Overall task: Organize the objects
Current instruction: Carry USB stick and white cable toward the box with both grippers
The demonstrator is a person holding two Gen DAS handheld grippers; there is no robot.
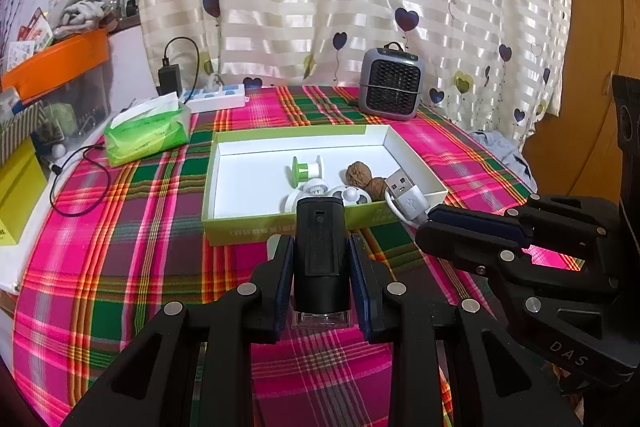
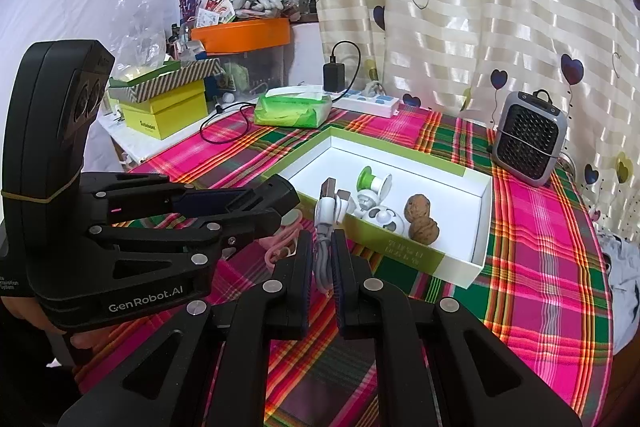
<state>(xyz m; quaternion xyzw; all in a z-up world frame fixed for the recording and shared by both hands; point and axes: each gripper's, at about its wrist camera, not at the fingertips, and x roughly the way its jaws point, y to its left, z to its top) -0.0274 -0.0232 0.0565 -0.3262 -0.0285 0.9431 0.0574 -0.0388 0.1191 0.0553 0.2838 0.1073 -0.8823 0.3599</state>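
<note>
Ahead of both sets of jaws sat the shallow green-and-white box (image 1: 256, 227), the biggest task piece: light card, stiff enough but easy to shove, so you were better off not nudging its near wall. Between your left gripper's (image 1: 320, 247) jaws stood the black cylindrical device (image 1: 319, 247), clamped on its flanks, its top reaching just short of the box's near wall. It looked rigid and hard-shelled, probably fairly heavy for its size, with smooth sides that could slide, so a mid-body hold like yours suited it. Your right gripper (image 2: 322, 259) was clenched on the white USB cable (image 2: 326, 223), pinched at the bundled loops below the plug, which poked up beyond the tips towards the box's near corner. That cable was light and floppy; any loose loops would probably sag and could catch the rim.

Inside the box, beyond the tips, lay two walnuts (image 2: 420, 221), a green-and-white spool (image 2: 372, 181) and some small white round pieces (image 2: 380, 217), crowding the near end; the far end was bare. Something pink and looped (image 2: 280, 243) lay on the plaid tablecloth (image 1: 100, 247) just left of your right jaws. Well beyond the box stood a grey heater (image 1: 390, 87) and a green tissue pack (image 1: 148, 131), out of your way.
</note>
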